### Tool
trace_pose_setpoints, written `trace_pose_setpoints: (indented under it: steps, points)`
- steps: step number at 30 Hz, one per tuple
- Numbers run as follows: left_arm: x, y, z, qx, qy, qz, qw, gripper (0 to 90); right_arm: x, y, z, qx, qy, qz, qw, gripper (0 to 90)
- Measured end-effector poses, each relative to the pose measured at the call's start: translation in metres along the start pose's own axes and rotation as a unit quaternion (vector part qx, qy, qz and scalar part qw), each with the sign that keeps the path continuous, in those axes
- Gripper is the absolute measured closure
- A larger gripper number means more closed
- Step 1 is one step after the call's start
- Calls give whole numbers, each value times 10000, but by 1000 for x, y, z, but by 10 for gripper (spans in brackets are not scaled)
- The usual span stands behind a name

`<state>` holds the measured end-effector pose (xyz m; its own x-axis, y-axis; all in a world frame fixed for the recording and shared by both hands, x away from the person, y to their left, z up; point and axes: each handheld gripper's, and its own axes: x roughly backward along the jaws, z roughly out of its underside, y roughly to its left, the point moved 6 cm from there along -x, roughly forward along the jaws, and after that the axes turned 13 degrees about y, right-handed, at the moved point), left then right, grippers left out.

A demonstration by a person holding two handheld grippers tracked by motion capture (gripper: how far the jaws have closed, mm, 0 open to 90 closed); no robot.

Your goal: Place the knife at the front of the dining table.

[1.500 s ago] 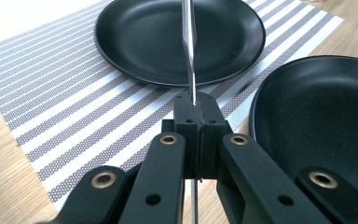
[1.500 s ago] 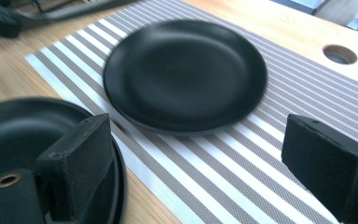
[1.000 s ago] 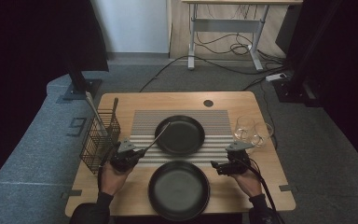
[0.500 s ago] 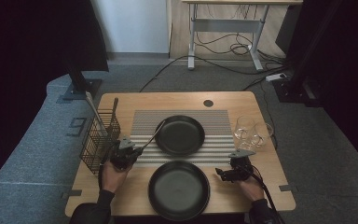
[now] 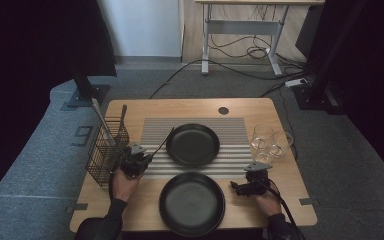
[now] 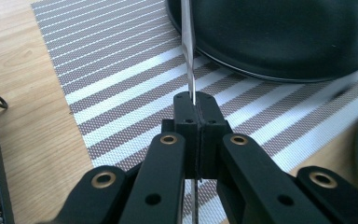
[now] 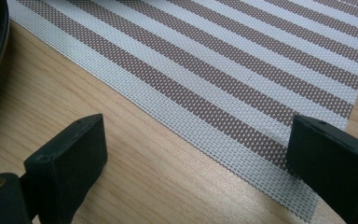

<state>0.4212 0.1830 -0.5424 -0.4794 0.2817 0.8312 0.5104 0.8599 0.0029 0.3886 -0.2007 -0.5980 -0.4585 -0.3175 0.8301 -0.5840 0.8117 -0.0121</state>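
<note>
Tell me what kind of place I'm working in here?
Probably a lab or office made up as a dining table: a wooden table with a striped placemat, black plates, glasses, beside a cabled desk on carpet.

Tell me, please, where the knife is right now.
In the high view the knife is at table left, clamped in the left tool, slanting over the striped placemat toward the far black plate, beside the wire basket.

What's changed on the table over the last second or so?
The right gripper has drawn back toward the person, away from the striped mat, jaws open and empty. The left gripper stays shut on the knife, barely moved. Both black plates, the glasses and the wire basket stayed put.
</note>
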Motion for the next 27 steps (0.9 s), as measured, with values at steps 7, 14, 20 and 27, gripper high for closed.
trace_pose_setpoints:
  steps: [7,14,20,27]
  points:
    - [-12,3,-8,200,38,-16,9998,895,0,0,0,2,5,-4,10000,41]
    - [-28,9,-14,346,166,-248,9990,896,0,0,0,13,13,-17,10000,38]
    - [-35,16,-13,435,227,-379,9981,896,0,0,0,16,16,-22,10000,35]
    - [-47,14,-14,430,283,-315,9982,895,-1,0,0,17,16,-24,10000,34]
